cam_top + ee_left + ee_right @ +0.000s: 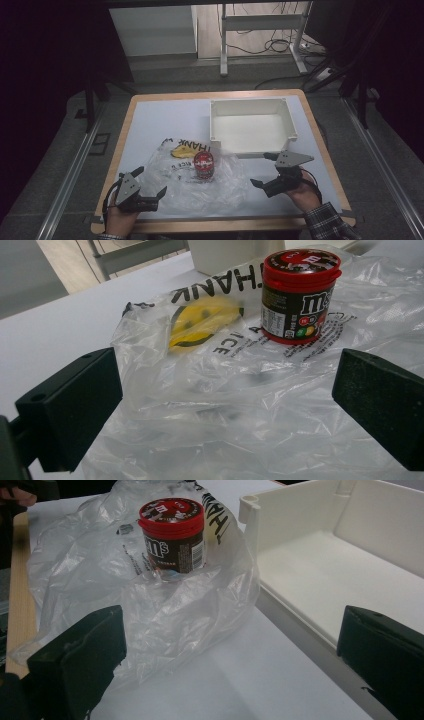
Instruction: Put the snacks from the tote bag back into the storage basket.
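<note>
A red-lidded candy jar [204, 166] [299, 295] [173, 535] stands upright on a crumpled clear plastic bag [200, 182] [235, 405] [150, 605] printed with a yellow smiley and black letters. My left gripper [150, 181] [225, 405] is open at the bag's left edge, jaws wide, nothing between them. My right gripper [264, 170] [230, 655] is open too, just right of the bag and in front of the white bin [252, 125] [330, 570]. The jar lies apart from both grippers.
The empty white rectangular bin sits at the back right of the white table top [155, 125], which has a wooden rim [220, 225]. Beyond the table stand a desk frame [260, 30] and cables on the floor.
</note>
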### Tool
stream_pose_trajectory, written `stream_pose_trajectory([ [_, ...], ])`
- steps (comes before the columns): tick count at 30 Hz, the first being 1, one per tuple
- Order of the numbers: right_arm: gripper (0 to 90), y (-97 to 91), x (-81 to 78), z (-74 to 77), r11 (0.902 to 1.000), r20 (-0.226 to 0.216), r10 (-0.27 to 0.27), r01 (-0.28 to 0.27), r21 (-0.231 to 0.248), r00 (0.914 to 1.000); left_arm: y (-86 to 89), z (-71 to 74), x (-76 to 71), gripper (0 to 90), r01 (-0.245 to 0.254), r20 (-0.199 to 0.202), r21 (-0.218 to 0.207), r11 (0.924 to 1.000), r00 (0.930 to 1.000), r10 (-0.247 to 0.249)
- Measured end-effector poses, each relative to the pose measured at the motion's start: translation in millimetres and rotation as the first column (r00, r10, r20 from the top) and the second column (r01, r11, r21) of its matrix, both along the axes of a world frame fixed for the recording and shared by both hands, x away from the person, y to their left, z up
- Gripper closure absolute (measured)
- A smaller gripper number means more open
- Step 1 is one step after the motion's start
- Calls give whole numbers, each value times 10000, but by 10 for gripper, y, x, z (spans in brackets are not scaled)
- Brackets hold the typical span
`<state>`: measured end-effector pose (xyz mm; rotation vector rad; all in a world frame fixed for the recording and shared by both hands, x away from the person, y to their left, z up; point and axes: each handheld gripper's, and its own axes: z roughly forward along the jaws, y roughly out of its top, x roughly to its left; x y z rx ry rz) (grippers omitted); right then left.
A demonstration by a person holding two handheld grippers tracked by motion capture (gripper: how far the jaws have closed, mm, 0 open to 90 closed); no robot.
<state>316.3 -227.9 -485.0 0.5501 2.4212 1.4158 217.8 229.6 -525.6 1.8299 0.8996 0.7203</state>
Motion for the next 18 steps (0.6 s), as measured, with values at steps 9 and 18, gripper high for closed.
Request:
stream_pose_trajectory([
  [9,0,48,21,1,9999,-67,133,-133,-70,9999,0,-1,2,0,60,-15,-153,9999,10000,-60],
  [18,0,77,46,-2,9994,-229,283,-287,-177,9993,-2,-2,2,0,94,-19,-161,9998,10000,-94],
])
